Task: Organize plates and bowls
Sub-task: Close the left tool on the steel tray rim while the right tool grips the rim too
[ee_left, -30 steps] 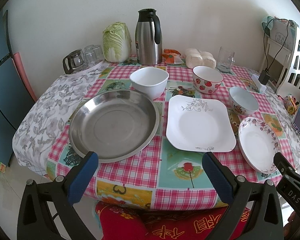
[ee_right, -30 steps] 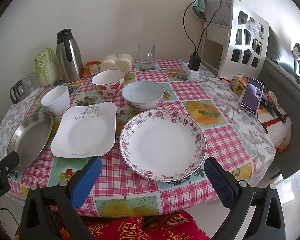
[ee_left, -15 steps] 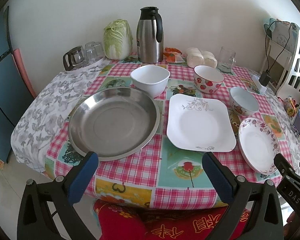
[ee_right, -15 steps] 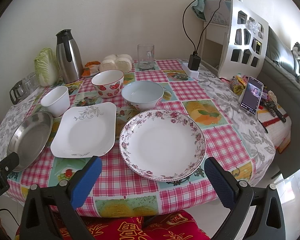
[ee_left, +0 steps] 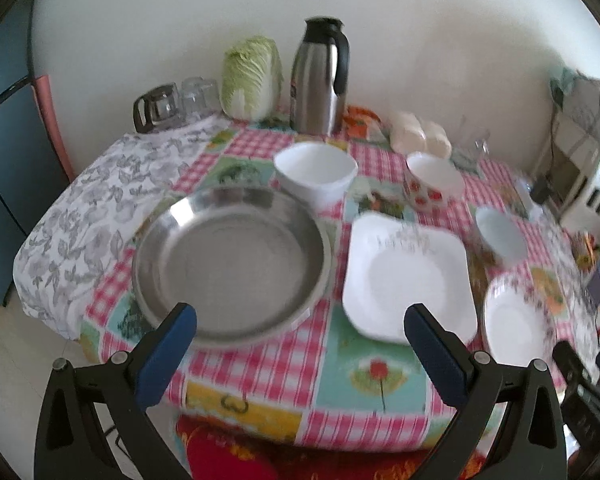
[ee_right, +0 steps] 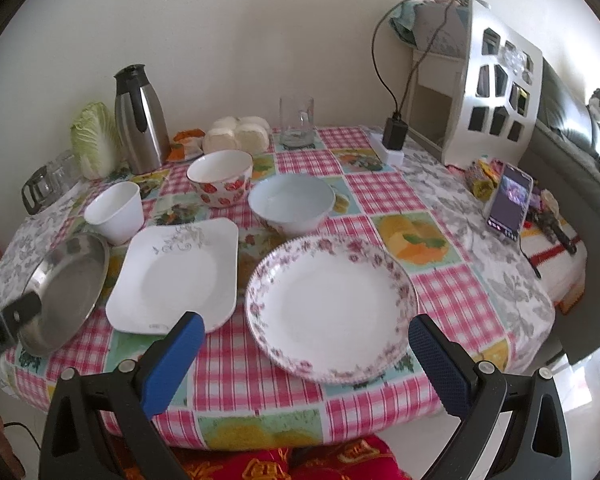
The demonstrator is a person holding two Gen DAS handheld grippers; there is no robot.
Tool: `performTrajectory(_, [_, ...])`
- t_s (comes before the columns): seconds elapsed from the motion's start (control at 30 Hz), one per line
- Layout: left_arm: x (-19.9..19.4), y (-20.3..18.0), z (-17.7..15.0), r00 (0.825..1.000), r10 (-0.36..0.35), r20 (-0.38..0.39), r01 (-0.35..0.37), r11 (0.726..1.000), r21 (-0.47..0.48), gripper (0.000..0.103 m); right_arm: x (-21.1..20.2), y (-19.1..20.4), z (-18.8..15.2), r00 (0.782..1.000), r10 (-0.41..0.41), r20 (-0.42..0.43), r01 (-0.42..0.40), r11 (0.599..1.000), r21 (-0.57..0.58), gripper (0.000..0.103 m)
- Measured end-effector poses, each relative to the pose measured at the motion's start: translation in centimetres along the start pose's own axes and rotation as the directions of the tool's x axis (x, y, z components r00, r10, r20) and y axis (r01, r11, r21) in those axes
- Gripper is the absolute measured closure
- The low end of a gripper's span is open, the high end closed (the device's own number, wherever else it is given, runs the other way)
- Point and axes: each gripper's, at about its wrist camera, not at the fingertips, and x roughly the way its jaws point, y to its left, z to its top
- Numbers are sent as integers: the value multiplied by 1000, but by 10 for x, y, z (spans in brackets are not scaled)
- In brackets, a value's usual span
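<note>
Left gripper (ee_left: 300,340) at six o'clock, blue-padded jaws spread wide, holding nothing, right gripper (ee_right: 306,348) likewise low at six o'clock, jaws wide apart, empty

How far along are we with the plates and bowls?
Nothing stacked yet: steel plate, square plate, floral plate and three bowls all sit apart on the table. Left gripper and right gripper are open, empty. All the sorting remains.
</note>
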Motion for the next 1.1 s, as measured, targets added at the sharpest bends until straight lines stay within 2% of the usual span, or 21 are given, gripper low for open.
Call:
performTrajectory(0.13, [2,7,29,997,-25,72,31,996,-80,0,12,11,22,999,48,-9,-48,999,-2,0])
performTrajectory(0.23, [6,12,48,993,-33,114,47,990,-129,0,19,24,42,997,69,18,-68,997,-22,0])
performTrajectory(0.37, [17,26,67,980,72,183,-32,976,-216,0,34,38,64,992,119,37,-119,993,-14,0])
performTrajectory(0.43, [24,32,72,979,95,181,-47,967,-250,0,43,45,69,988,154,35,-153,988,-10,0])
performTrajectory(0.57, [44,42,76,989,75,126,-37,958,-283,0,60,57,72,975,218,53,-218,976,-4,0])
performTrajectory(0.73, [57,48,78,984,147,105,-107,941,-320,0,88,72,72,964,264,9,-264,964,37,0])
performTrajectory(0.83, [63,66,75,985,156,71,-117,914,-389,0,97,88,69,966,259,-13,-259,966,5,0])
performTrajectory(0.93, [66,92,69,984,174,26,-144,881,-451,0,104,105,64,956,292,-34,-293,956,-16,0])
performTrajectory(1.03, [71,132,60,983,182,-24,-165,821,-547,0,109,124,54,941,335,-49,-337,940,-47,0])
performTrajectory(1.1, [73,151,52,979,199,-53,-193,799,-570,0,112,140,46,934,349,-72,-354,932,-75,0])
